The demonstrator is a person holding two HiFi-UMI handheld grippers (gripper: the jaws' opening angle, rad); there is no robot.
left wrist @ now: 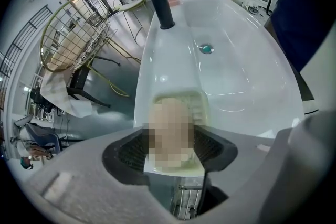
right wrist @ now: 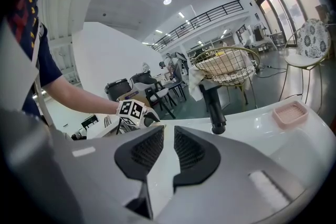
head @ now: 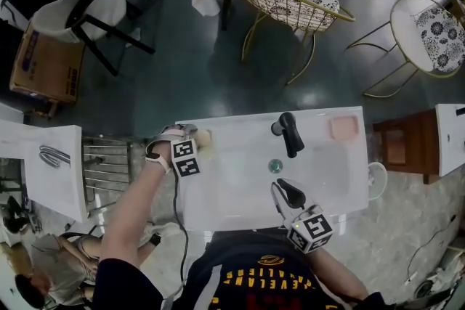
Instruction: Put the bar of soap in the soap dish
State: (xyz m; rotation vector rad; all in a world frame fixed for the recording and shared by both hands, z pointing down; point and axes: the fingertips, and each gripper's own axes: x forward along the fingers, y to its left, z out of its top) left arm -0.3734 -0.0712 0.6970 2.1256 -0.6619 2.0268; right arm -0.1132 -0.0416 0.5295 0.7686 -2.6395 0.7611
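Your left arm (head: 138, 210) stretches out on the left, its left gripper (head: 197, 136) pointing steeply down, jaws spread wide. Your right gripper (head: 289, 191) sits near you, tilted gently down, jaws narrowly apart, empty.

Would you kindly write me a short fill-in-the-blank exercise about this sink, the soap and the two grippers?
1. The faucet on the sink is ___ in colour.
2. The left gripper points down at the bar of soap, which lies in a ___.
3. The pink soap dish at the sink's far corner is ___.
4. Between the right gripper's jaws there is ___.
Missing words: black; dish; empty; nothing.
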